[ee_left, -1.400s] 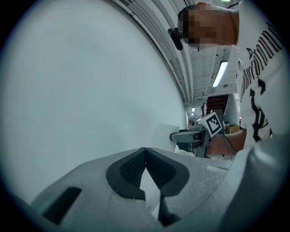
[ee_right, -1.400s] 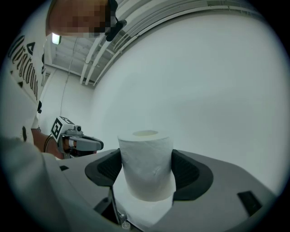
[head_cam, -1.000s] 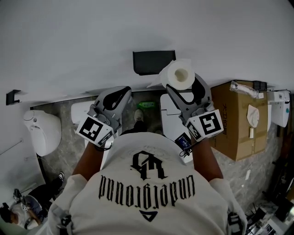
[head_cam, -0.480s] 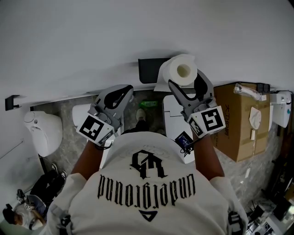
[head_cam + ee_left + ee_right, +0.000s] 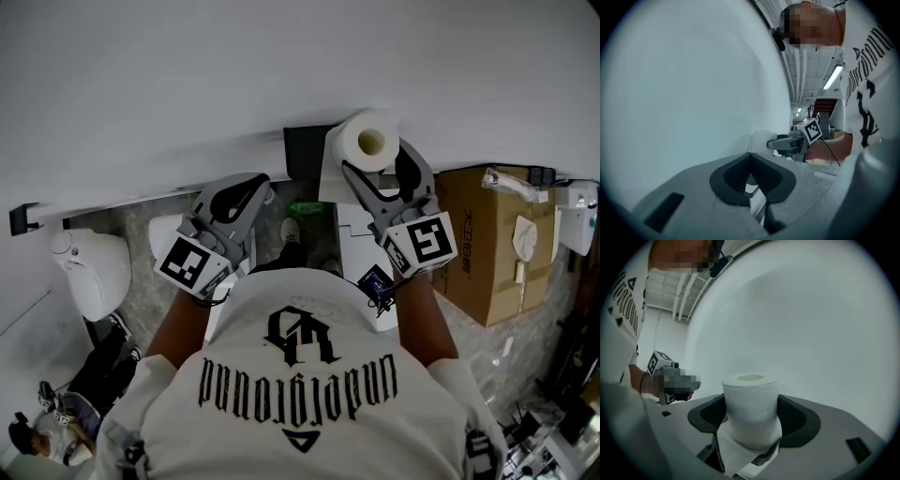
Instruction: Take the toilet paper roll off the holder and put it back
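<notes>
The white toilet paper roll (image 5: 366,142) is clamped between the jaws of the right hand-held gripper (image 5: 375,167), one dark pad pressing each side of it. Its cardboard core is end-on to the head view and a loose tail of paper hangs below it. It is off the black wall-mounted holder (image 5: 302,150) and held in the air at that holder's right edge, close to the white wall (image 5: 187,75).

Over the last second the roll has drawn in toward the holder. It showed clear of the right edge before; now its hanging tail covers the right part of the black plate and its top stands above the holder's upper edge. I judge that the taking-off half is done and the putting-back is under way, though the roll is not yet seated. The head also shifted, so part of this change may be only apparent.

The left hand-held gripper (image 5: 750,164) has its jaws together on nothing and hangs low and to the left, well apart from the holder, taking no part.

The dangling tail is the likeliest hindrance, since it lies between roll and holder and could catch. Where the holder's bar or peg sits cannot be made out.

Below on the floor are a white bin-like box (image 5: 352,225) under the roll, a brown cardboard box (image 5: 487,244) to the right, and a white ceramic fixture (image 5: 89,272) far left.
</notes>
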Tool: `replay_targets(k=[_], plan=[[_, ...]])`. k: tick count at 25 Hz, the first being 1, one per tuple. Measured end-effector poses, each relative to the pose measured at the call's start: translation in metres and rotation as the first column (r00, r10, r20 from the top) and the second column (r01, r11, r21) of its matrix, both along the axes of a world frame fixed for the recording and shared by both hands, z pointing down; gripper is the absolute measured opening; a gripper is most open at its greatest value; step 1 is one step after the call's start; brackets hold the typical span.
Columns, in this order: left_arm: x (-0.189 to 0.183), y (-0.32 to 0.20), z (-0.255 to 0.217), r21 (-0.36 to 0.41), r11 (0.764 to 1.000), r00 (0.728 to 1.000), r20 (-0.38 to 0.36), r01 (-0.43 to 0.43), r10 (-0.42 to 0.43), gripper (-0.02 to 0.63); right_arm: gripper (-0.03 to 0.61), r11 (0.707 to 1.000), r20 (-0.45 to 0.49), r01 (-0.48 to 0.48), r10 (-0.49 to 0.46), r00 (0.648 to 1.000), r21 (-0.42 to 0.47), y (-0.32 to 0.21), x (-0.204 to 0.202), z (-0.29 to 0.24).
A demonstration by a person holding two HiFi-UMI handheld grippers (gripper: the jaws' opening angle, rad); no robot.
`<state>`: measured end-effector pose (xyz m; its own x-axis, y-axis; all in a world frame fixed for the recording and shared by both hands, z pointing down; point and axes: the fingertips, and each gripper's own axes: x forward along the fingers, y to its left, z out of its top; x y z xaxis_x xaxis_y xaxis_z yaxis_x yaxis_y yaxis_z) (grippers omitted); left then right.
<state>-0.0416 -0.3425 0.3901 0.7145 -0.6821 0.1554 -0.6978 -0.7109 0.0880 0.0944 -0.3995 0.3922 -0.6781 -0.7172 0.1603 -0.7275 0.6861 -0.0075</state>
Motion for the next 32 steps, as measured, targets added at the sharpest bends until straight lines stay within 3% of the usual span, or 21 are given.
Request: replay_targets(k=[12,32], plan=[[0.001,0.002,0.01,-0.037,0.999,1.0,-0.018,0.003,-0.004,0.014,0.321,0.999,-0.017,0.008,-0.009,1.0,-0.032,0.002,-0.001,0.007],[0.045,0.065,-0.014,0.017,1.0,0.999,-0.027,0.021,-0.021,0.014,0.321,0.999,-0.011,0.034,-0.034,0.999,0.032,0.073,0.04,-0.022]])
